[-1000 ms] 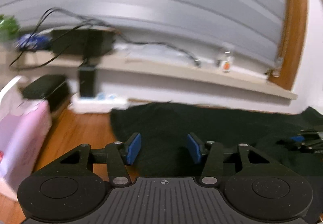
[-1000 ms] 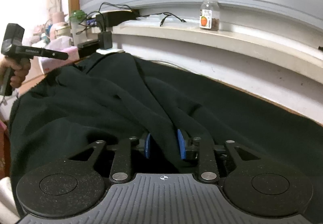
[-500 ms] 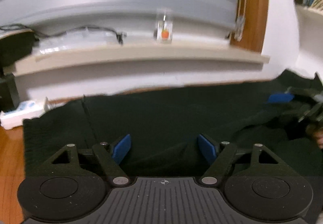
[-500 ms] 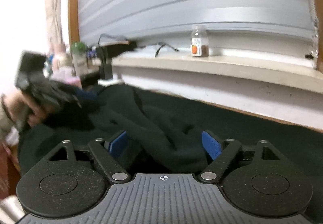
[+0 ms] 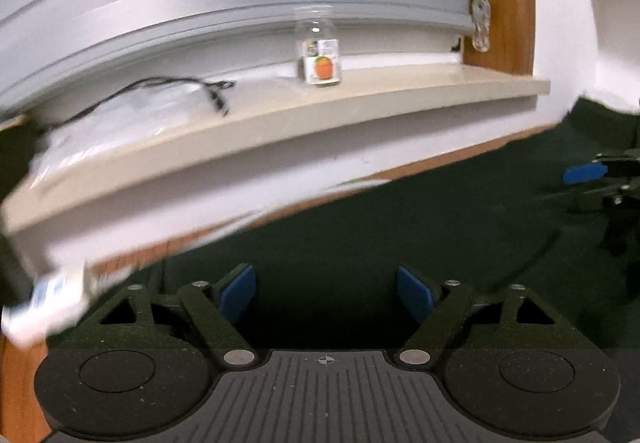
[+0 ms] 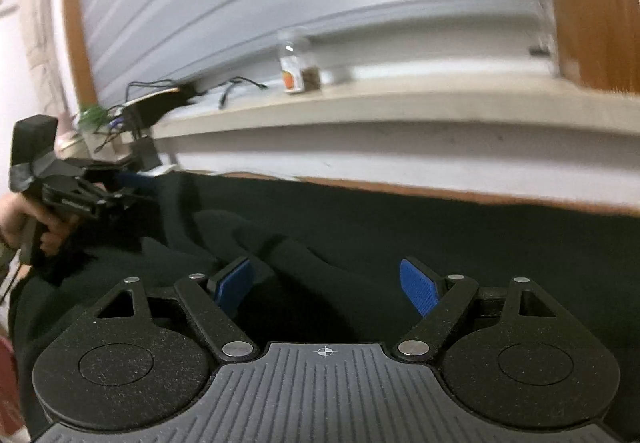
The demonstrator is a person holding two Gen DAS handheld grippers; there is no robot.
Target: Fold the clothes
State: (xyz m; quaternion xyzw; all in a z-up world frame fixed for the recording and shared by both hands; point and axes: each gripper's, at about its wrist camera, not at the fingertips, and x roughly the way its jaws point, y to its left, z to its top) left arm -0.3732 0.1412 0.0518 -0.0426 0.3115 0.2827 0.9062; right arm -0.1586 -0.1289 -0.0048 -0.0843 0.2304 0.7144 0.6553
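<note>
Both grippers hover over the dark garment (image 6: 400, 227) — left gripper (image 5: 326, 293) opening, nothing between its fingers; right gripper (image 6: 326, 287) wide, straddling a ridge running toward ten o'clock, probably to regrip.

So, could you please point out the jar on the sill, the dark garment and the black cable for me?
jar (image 5: 319, 59): left wrist view, on its label.
dark garment (image 6: 440, 231): right wrist view, on its flat spread part.
black cable (image 5: 160, 82): left wrist view, mid-run on the sill.
</note>
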